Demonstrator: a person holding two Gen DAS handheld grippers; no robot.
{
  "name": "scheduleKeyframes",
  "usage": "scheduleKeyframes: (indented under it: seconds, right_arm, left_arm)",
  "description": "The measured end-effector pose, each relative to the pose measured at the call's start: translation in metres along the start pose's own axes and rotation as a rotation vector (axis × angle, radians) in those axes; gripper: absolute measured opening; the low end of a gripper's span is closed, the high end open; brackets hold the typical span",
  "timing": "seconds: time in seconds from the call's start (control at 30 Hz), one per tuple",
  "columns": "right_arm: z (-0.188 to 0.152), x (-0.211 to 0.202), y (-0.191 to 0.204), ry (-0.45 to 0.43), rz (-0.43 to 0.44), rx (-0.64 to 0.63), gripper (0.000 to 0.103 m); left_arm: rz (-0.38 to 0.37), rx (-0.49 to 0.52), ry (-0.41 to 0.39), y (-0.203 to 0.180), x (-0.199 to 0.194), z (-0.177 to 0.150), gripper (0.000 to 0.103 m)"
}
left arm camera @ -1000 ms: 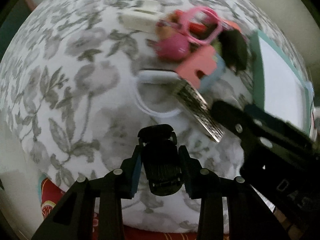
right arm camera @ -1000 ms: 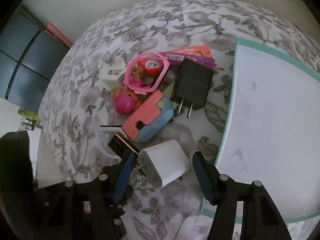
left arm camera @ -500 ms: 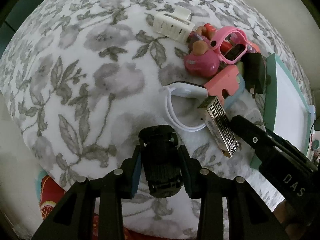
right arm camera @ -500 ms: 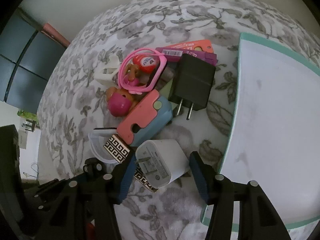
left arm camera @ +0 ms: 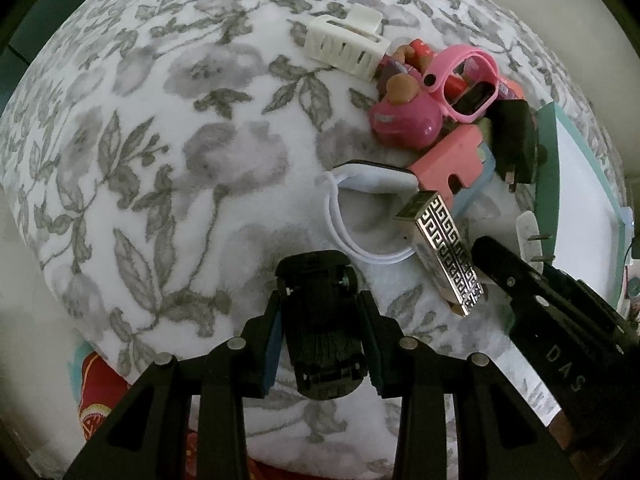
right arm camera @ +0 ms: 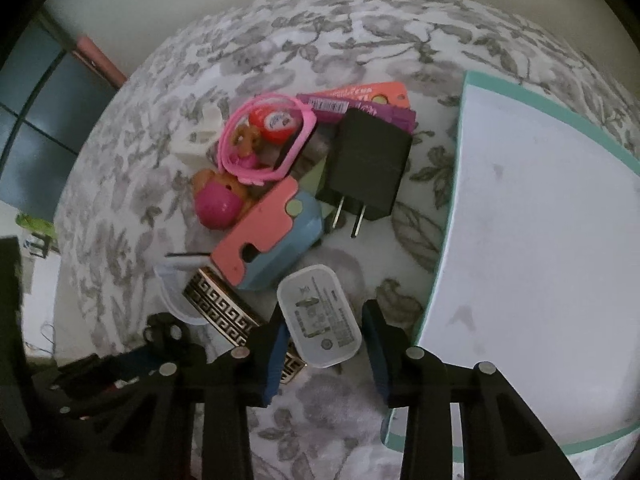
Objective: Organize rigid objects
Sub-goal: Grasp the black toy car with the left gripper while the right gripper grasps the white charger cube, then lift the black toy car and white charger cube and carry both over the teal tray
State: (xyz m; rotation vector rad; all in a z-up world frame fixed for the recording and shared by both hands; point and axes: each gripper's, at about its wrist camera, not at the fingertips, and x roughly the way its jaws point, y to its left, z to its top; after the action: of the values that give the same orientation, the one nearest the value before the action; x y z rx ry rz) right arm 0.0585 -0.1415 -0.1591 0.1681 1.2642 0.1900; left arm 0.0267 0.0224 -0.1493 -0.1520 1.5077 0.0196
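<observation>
A black toy car [left arm camera: 316,280] sits upside down between the pads of my left gripper [left arm camera: 322,320], which is shut on it just above the floral bedspread [left arm camera: 160,140]. My right gripper [right arm camera: 324,332] is closing on a white wall charger [right arm camera: 320,312]; both pads meet its sides and its label face points at the camera. In the left wrist view the right gripper [left arm camera: 560,320] enters from the lower right, with the charger's prongs [left arm camera: 538,240] showing. A white tray with a teal rim [right arm camera: 540,260] lies right beside the charger.
A pile lies ahead: silver patterned lighter [right arm camera: 220,304], white strap [left arm camera: 348,216], pink-and-blue case [right arm camera: 268,236], black plug adapter [right arm camera: 368,168], pink ball doll [right arm camera: 220,204], pink toy glasses [right arm camera: 264,140], white hair claw [left arm camera: 344,44], purple and orange packets [right arm camera: 360,98].
The right gripper's fingers have narrowed onto the white charger, which has tipped so its label face shows. The left gripper keeps the toy car and has barely shifted.
</observation>
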Motion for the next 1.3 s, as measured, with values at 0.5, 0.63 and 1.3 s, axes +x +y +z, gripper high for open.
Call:
scheduleKeyframes:
  seconds: [0.5, 0.63, 1.3]
  right_arm:
    - [-0.012, 0.004, 0.020, -0.020, -0.109, -0.086, 0.034]
    - [-0.012, 0.001, 0.020, -0.024, -0.092, -0.069, 0.032]
    - [-0.010, -0.033, -0.004, -0.074, -0.023, -0.031, 0.029]
  left_arm:
    - [0.019, 0.021, -0.027, -0.020, 0.004, 0.007, 0.036]
    - [0.012, 0.020, -0.055, -0.021, 0.000, 0.009, 0.035]
    - [-0.007, 0.028, -0.196, -0.027, -0.032, 0.018, 0.034]
